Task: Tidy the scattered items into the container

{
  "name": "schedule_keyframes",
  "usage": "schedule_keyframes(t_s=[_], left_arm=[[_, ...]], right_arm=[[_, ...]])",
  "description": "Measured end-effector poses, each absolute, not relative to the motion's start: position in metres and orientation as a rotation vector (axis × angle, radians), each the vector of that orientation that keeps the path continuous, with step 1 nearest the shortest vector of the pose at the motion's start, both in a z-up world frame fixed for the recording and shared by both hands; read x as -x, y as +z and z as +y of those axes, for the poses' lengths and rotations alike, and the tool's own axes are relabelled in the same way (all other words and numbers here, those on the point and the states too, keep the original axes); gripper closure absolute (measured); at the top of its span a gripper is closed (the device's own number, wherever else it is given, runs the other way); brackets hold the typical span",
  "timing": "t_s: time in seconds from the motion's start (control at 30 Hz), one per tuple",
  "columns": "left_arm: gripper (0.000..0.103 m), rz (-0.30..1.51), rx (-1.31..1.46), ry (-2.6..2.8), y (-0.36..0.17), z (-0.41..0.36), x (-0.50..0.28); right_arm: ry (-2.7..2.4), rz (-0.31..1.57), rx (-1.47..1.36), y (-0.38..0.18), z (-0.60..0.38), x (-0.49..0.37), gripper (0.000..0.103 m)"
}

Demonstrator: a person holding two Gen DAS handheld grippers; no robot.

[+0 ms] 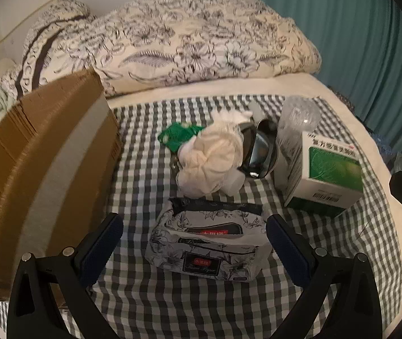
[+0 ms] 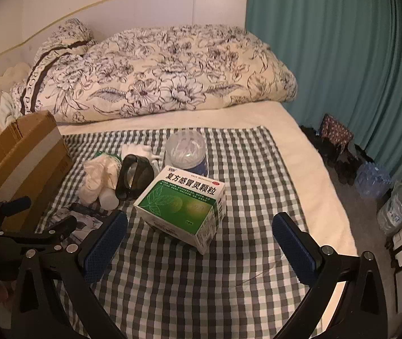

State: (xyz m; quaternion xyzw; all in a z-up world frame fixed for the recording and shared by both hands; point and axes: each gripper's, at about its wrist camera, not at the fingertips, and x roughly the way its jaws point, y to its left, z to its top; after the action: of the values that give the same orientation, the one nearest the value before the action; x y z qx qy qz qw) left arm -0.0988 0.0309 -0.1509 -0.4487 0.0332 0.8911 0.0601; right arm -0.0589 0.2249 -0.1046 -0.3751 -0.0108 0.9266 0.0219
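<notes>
Nearest the left claw [image 1: 195, 250], whose fingers stand wide apart and grip nothing, a floral tissue pack [image 1: 205, 247] lies flat on the checked cloth [image 1: 144, 296] spread over the bed, between the two blue pads but not touched by them. Its long axis runs across the view, roughly from one pad to the other, so a squeeze would come on the short ends; being soft, the pack would likely buckle or slip out, and a grip across the narrow way looks safer. The right claw [image 2: 199, 247] is likewise spread and empty, with the green-and-white medicine box [image 2: 182, 207] just beyond it, lying skewed with one corner toward the claw; pads meeting it on the diagonal could spin it away. Further back a cream cloth bundle [image 1: 210, 159], a dark shiny case [image 1: 258, 151] and a clear tub [image 1: 298, 118] crowd close together, so reaching one may knock another. The cardboard box [image 1: 39, 152] stands at the left edge of the cloth, apparently the container, and its opening cannot be seen from here.
</notes>
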Motion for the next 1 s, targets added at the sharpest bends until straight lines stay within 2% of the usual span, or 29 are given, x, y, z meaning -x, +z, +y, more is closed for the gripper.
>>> schedule_keyframes(t_s=[0.33, 0.8, 1.0], left_arm=[[0.000, 0.084, 1.510, 2.647, -0.190, 0.026, 0.128], [0.000, -0.072, 1.658, 2.516, -0.233, 0.020, 0.150], [0.000, -0.025, 1.627, 2.536, -0.238, 0.024, 0.153]], right_arm=[[2.826, -0.018, 1.251, -0.132, 0.218, 0.088, 0.000], [2.753, 0.054, 1.362, -0.176, 0.203, 0.128, 0.000], [2.718, 0.033, 1.344, -0.188, 0.198, 0.141, 0.000]])
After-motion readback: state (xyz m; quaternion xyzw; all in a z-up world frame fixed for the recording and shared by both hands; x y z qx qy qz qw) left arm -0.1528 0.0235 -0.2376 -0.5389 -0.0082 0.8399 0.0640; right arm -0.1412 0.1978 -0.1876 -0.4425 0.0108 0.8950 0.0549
